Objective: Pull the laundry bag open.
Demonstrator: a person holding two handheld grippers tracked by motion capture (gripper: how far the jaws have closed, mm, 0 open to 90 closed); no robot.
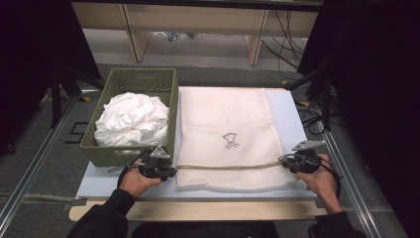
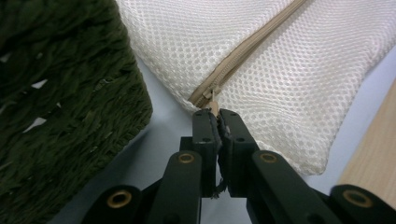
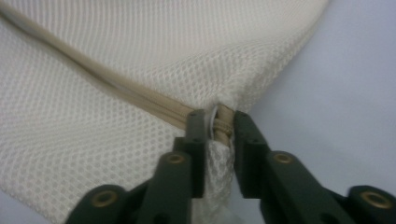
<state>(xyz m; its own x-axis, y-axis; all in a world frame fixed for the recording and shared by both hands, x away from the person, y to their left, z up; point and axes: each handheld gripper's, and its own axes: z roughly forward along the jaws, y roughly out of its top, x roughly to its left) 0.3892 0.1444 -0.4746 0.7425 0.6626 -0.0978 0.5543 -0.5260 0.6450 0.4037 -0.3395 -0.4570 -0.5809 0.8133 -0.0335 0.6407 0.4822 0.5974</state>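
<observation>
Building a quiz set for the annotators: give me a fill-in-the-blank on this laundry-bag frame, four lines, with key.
1. The left gripper is shut on the zipper ____ of the mesh laundry bag.
2. The right gripper grips the opposite end of the bag's ____.
3. The white cloth lies bunched in the green woven ____.
4. The basket stands to the ____ of the bag in the high view.

Missing words: pull; zipper; basket; left

Green basket (image 1: 119, 148) of white cloth (image 1: 132, 119)
</observation>
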